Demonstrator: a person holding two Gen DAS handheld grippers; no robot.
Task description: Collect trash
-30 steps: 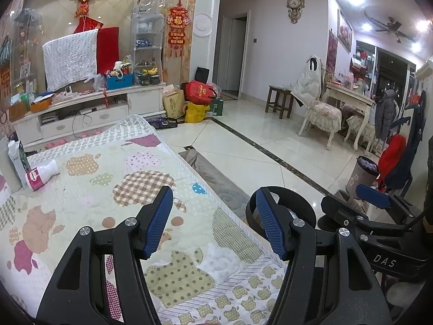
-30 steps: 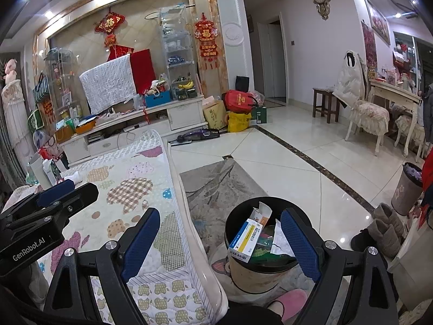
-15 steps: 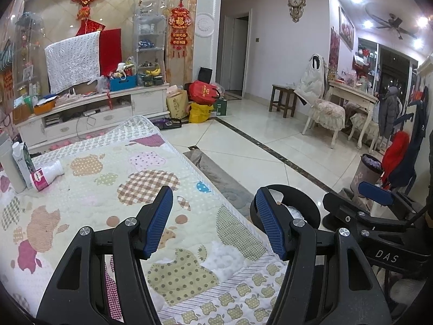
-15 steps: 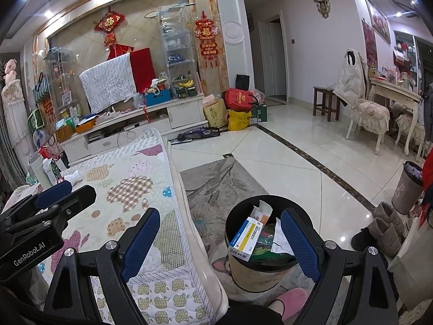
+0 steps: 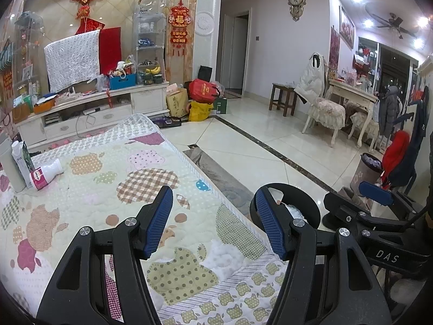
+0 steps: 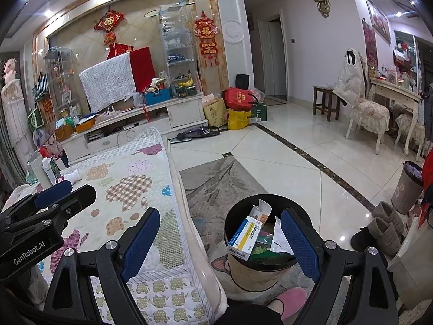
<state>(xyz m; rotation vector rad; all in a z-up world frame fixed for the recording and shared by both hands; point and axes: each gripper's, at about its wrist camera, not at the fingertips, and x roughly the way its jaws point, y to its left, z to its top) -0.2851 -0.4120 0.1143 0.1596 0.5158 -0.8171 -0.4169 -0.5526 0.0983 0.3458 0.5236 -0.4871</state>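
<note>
Right wrist view: my right gripper stands wide and empty above the trash bin, already holding a blue-and-white box. My left gripper is parted about halfway, holding nothing, over the quilted mat. What looks like the remaining trash, a toppled white bottle, lies far up the mat beside cartons, though I can't read it clearly. Reaching for it, I might knock those cartons over. The mat's edge runs just beside the bin; the tiled floor beyond is open.
</note>
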